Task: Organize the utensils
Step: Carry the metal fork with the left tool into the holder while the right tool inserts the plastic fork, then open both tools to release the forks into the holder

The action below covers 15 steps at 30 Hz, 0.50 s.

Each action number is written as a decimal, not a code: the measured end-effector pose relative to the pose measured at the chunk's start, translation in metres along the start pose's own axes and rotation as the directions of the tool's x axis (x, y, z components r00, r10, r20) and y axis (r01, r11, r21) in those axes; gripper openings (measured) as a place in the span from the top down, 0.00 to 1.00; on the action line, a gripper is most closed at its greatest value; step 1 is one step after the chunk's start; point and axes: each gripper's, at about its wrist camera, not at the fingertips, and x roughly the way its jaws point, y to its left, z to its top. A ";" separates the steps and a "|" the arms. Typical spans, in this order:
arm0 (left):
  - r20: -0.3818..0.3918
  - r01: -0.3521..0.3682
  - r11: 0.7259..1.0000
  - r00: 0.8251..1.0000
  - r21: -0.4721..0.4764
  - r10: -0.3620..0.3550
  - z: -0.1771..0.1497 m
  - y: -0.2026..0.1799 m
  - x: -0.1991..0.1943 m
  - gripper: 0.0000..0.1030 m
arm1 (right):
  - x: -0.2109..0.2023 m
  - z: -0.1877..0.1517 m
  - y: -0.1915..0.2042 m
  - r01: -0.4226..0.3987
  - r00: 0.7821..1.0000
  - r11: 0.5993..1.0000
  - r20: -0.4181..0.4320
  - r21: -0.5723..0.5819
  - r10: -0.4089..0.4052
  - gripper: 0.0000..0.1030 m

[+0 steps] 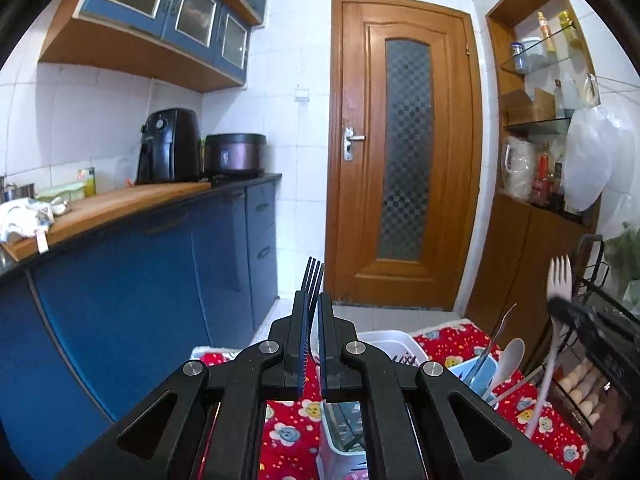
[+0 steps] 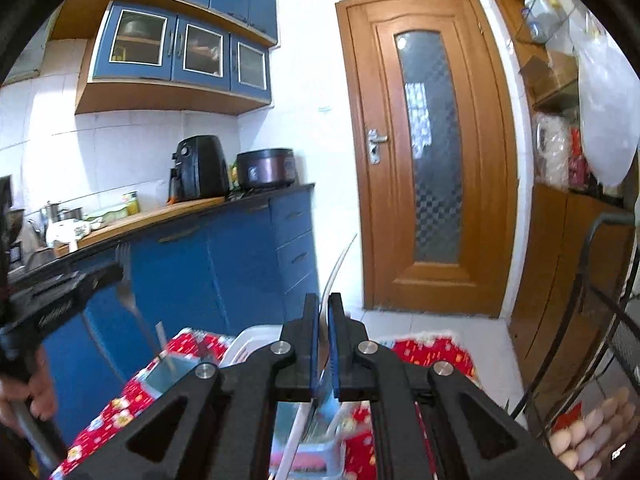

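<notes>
- Left gripper (image 1: 314, 314): jaws pressed onto one black fork (image 1: 313, 276). Four tines are counted above the fingertips; the handle is hidden between the pads.
- Right gripper (image 2: 323, 316): jaws pinched on one cream spork (image 1: 558, 280). In its own view only the thin edge rising above the fingertips is seen. The grip is confirmed from the left wrist view, where three prongs are counted but motion blur smears the stem.
- Blue utensil holder (image 1: 486, 376), below and right of the left gripper: one pale spoon (image 1: 508, 362) and one metal utensil (image 1: 494, 338) of unclear type stand in it.
- White basket (image 1: 390, 340), just beyond the left gripper: contents mostly hidden behind the fingers.
- Red patterned cloth (image 1: 444, 342): lies under both containers, partly covered.
- Eggs (image 2: 592, 428), low right of the right gripper: cut off, not countable.
</notes>
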 end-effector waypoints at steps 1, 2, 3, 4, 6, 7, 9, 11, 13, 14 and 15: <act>-0.004 0.002 1.000 1.000 0.000 -0.002 -0.002 0.000 0.002 0.96 | 0.005 0.000 0.002 0.010 1.000 1.000 0.005 -0.006 -0.010 0.94; -0.011 0.005 1.000 1.000 0.001 -0.005 -0.005 -0.001 0.005 0.96 | 0.010 0.000 0.003 0.022 1.000 1.000 0.009 -0.014 -0.021 0.94; -0.015 0.008 1.000 1.000 0.003 -0.008 -0.007 -0.002 0.007 0.96 | 0.014 0.000 0.005 0.032 0.999 0.999 0.012 -0.022 -0.031 0.94; -0.018 0.011 1.000 1.000 0.004 -0.011 -0.008 -0.004 0.008 0.96 | 0.020 -0.001 0.006 0.041 0.999 0.999 0.013 -0.033 -0.040 0.94; -0.026 0.016 1.000 1.000 0.007 -0.016 -0.011 -0.005 0.011 0.96 | 0.032 -0.005 0.009 0.054 0.999 0.997 0.001 -0.050 -0.054 0.94; -0.032 0.020 1.000 0.999 0.007 -0.019 -0.013 -0.005 0.014 0.96 | 0.036 -0.006 0.010 0.054 0.998 0.997 -0.007 -0.054 -0.054 0.94; -0.042 0.025 1.000 0.999 0.006 -0.024 -0.016 -0.006 0.017 0.96 | 0.045 -0.013 0.012 0.054 0.998 0.997 -0.035 -0.059 -0.057 0.94; -0.054 0.029 1.000 0.998 0.006 -0.029 -0.019 -0.006 0.020 0.96 | 0.048 -0.017 0.012 0.043 0.998 0.997 -0.054 -0.058 -0.046 0.94; -0.062 0.032 0.999 0.998 0.004 -0.032 -0.023 -0.005 0.021 0.96 | 0.050 -0.021 0.013 0.033 0.997 0.997 -0.070 -0.063 -0.037 0.94; -0.069 0.037 0.999 0.997 0.003 -0.037 -0.025 -0.004 0.022 0.95 | 0.051 -0.022 0.013 0.028 0.997 0.997 -0.076 -0.065 -0.033 0.94; -0.074 0.040 0.999 0.996 0.002 -0.040 -0.026 -0.004 0.023 0.95 | 0.050 -0.024 0.014 0.023 0.996 0.998 -0.082 -0.067 -0.029 0.94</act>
